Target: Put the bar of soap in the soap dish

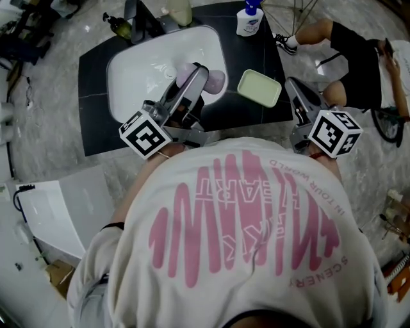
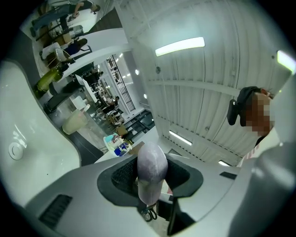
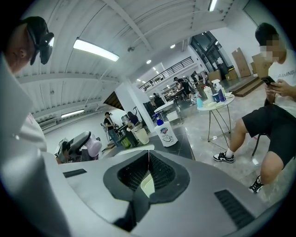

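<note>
A pale lilac bar of soap (image 1: 215,80) is clamped between the jaws of my left gripper (image 1: 205,73), held over the right edge of the white sink (image 1: 131,86). In the left gripper view the soap (image 2: 151,169) stands upright between the pads. The light green soap dish (image 1: 259,88) lies empty on the black counter, just right of the soap. My right gripper (image 1: 295,86) hovers beside the dish's right end with its jaws shut and nothing in them. In the right gripper view, the dish (image 3: 147,185) shows through the gap below that gripper's (image 3: 148,155) closed tips.
A hand-wash pump bottle (image 1: 248,19), a pale cup (image 1: 180,11), a green bottle (image 1: 119,26) and the faucet (image 1: 143,19) line the counter's (image 1: 96,131) far edge. A seated person (image 1: 359,64) is at the right, by a wire table.
</note>
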Demonstrator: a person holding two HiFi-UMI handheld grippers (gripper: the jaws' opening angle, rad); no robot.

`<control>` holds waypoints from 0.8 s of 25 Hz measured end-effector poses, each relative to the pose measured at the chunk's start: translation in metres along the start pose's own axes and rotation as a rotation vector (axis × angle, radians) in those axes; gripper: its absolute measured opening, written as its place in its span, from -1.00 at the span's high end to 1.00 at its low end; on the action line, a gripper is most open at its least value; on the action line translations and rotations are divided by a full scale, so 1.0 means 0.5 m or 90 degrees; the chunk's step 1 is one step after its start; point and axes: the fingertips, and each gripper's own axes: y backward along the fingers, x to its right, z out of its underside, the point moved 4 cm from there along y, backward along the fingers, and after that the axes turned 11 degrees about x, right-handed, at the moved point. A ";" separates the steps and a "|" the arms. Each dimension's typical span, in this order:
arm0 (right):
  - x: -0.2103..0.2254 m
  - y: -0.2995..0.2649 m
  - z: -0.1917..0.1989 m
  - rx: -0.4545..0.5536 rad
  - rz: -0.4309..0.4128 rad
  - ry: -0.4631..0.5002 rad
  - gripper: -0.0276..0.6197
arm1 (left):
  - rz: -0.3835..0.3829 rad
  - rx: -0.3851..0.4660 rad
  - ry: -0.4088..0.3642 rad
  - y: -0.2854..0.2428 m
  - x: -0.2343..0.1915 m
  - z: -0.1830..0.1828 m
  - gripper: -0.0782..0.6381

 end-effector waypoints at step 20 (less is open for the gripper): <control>0.039 0.058 0.049 -0.040 0.111 -0.014 0.86 | 0.089 -0.217 -0.066 -0.100 -0.054 0.178 0.34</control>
